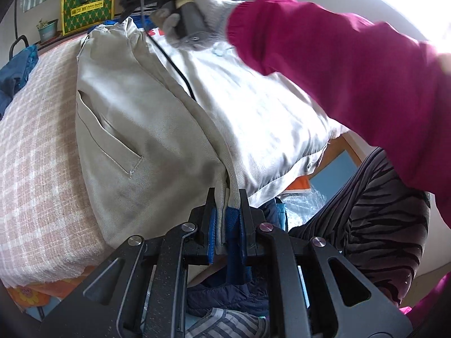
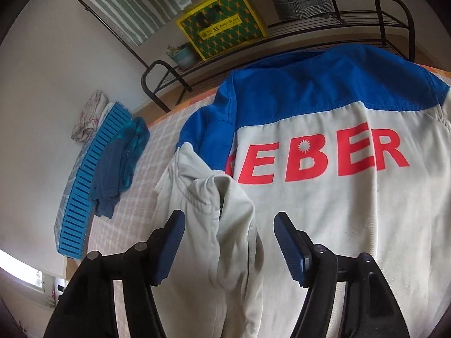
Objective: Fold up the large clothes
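**Jacket on Bed: Left Grip Held, Right Jaws Apart**

Hidden or unclear: In the left wrist view, a magenta sleeve covers the upper right of the jacket, and the jacket's collar end is blocked by a gloved hand around a grey handle. The red lettering is almost wholly concealed there. In the right wrist view, the first letter of the lettering is covered by a folded-over sleeve, and the jacket's hem lies below the frame.

Position and axis: The jacket lies back-up on the checked bed cover. Its long axis runs from the near edge of the bed toward the far edge, with the blue yoke pointing at the metal rack. The hem overhangs the near edge.

Grippers: The left gripper is nearly closed, its pads clamping the hem seam. The right gripper stands about half open; the folded sleeve lies between its pads with no pad pressing on it.

View differences: Only the left wrist view shows the side pocket and striped trousers. Only the right wrist view shows the blue slatted crate at the bed's left edge.
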